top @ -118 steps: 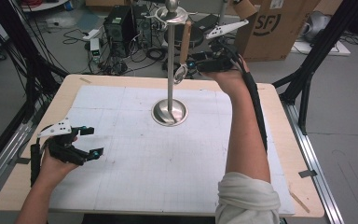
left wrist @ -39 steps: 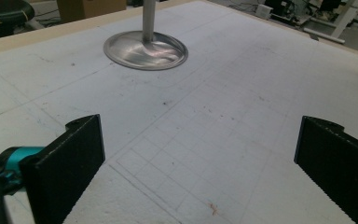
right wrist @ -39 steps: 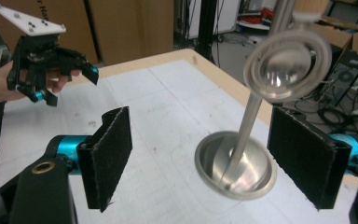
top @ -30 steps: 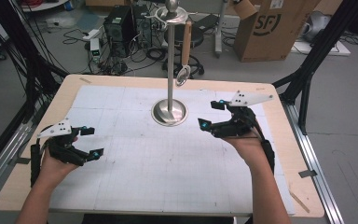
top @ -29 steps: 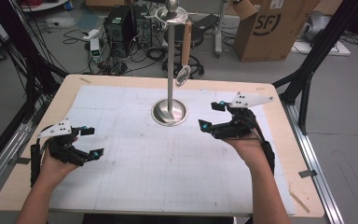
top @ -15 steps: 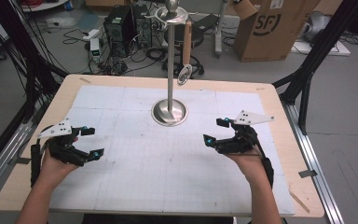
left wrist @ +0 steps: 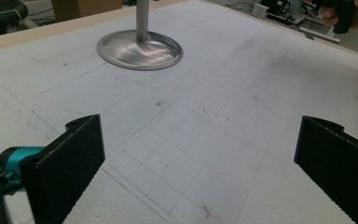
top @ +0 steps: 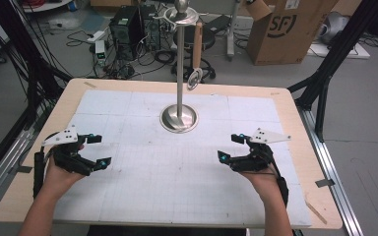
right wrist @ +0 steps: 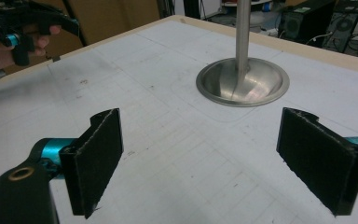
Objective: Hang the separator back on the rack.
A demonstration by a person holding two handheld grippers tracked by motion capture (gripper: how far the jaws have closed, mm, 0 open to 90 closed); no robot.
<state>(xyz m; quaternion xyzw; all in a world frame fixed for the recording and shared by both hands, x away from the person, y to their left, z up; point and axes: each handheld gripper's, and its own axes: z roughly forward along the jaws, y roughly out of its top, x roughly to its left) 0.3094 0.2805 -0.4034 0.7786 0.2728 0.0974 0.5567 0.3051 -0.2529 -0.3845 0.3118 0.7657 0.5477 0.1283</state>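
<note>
A metal stand (top: 178, 118) with a round base and a tall pole rises from the middle back of the white board. A wooden-handled utensil (top: 197, 42) hangs from the hooks at its top, metal end down. My left gripper (top: 100, 150) rests open at the front left, nothing between its jaws. My right gripper (top: 229, 146) is open at the front right, also holding nothing. The left gripper view looks between wide-apart jaws of my left gripper (left wrist: 200, 163) toward the stand base (left wrist: 140, 49). In the right gripper view my right gripper (right wrist: 205, 158) faces the stand base (right wrist: 242, 81).
A white gridded board (top: 142, 187) covers most of the wooden table (top: 295, 113). Behind the table stand a cardboard box (top: 288, 29), a computer case (top: 125, 24) and cables on the floor. Black frame legs (top: 325, 78) flank the right side.
My right gripper has drawn back from the stand's top to the front right of the board, leaving the utensil hanging there. The left gripper has stayed in place.
</note>
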